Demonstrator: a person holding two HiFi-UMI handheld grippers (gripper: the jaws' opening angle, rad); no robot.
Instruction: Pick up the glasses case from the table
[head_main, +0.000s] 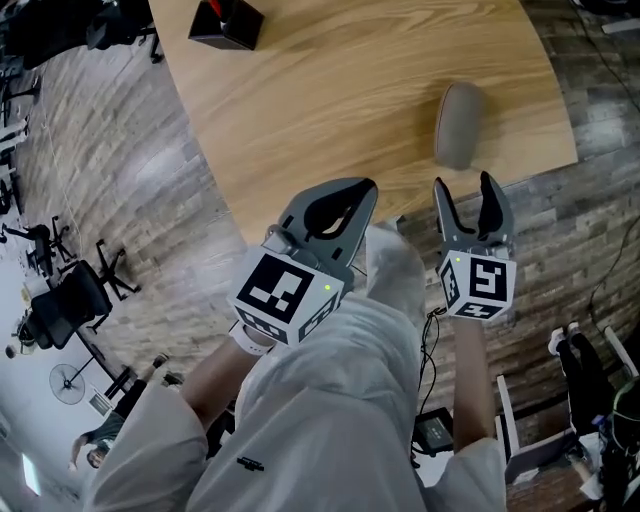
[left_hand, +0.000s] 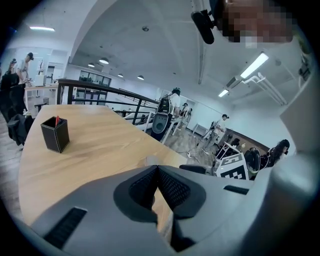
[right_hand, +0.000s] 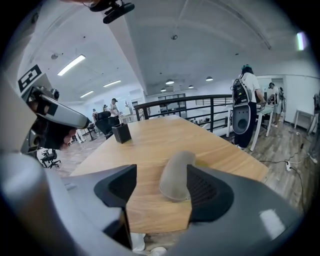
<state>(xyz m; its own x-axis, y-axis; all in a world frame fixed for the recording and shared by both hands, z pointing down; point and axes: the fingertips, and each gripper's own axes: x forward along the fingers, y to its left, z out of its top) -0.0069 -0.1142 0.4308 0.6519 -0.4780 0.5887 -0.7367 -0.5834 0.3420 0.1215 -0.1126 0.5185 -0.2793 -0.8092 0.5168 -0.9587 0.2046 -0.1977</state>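
facing the glasses case, right gripper (jaws apart)

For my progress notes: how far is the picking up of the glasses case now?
Done: nothing lifted; the glasses case lies on the table. In hand: the right hand-held gripper, jaws open, points at it without touching. The left hand-held gripper is shut, empty. Remaining: reach, close, lift.

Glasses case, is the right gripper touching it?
Apart. The head view shows bare table between the glasses case and the open right gripper.
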